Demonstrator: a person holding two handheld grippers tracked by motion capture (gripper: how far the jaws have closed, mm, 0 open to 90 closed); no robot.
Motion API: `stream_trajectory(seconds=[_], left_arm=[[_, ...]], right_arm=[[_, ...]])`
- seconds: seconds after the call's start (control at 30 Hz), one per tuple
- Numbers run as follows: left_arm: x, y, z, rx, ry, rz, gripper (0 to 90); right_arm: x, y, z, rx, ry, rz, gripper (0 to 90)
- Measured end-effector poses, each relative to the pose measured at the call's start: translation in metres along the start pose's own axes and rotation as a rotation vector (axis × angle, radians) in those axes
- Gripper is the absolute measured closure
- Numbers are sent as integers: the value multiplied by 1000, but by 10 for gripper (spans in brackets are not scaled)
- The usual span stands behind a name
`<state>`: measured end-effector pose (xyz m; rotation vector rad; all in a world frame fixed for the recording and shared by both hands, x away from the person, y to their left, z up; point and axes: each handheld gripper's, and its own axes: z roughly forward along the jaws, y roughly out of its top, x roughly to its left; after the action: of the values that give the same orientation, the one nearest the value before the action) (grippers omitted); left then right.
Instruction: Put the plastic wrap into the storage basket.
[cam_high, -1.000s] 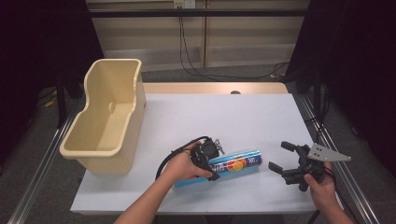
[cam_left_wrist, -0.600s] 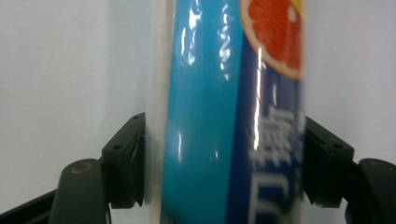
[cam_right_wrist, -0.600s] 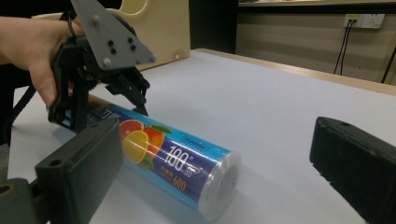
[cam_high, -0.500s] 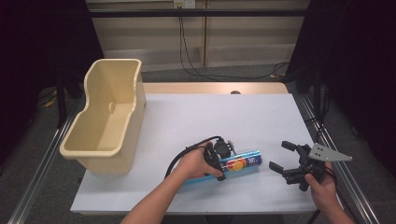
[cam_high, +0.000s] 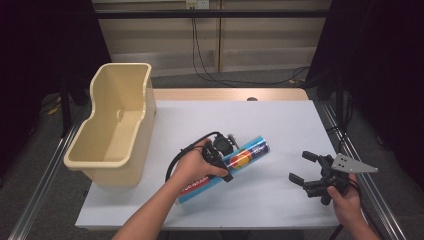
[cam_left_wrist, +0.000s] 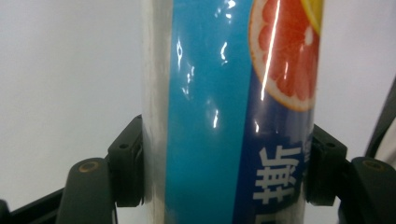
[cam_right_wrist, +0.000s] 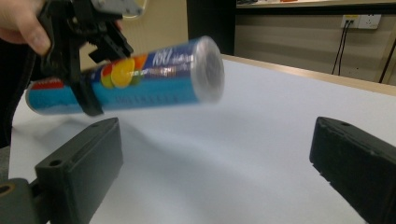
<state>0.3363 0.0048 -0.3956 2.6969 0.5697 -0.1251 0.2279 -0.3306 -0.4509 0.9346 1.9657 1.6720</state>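
A blue tube printed with citrus fruit is held at an angle just above the white table. My left gripper is shut on the tube's middle, a hand wrapped around the gripper. In the left gripper view the tube stands between both jaws of the left gripper, pressed on each side. My right gripper rests open near the table's right front, pointing at the tube. The right gripper view shows its own open jaws low, with the tube and the left gripper beyond, a shadow under the tube.
A tall beige plastic bin sits at the table's left edge, open on top, with nothing visible inside. Metal rails run along both sides of the table. Cables hang at the back wall beyond the far edge.
The left hand slid right along the tube and the gripper shut on it; the tube has risen off the table and shifted away. The right gripper has stayed still.
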Motion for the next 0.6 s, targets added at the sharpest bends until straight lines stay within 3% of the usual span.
stream_trajectory(seconds=[0.03,0.07,0.3,0.6], left_arm=[[3,-2,-12,-9,15,-15,318],[3,-2,-12,-9,15,-15,319],[13,-12,-57,-33,43,-87,318],[24,-22,-92,-56,51,-147,318]], right_arm=[[1,0,1,0,0,1,22],[1,0,1,0,0,1,22],[0,0,3,3,6,-1,22],[1,0,3,5,7,-1,22]])
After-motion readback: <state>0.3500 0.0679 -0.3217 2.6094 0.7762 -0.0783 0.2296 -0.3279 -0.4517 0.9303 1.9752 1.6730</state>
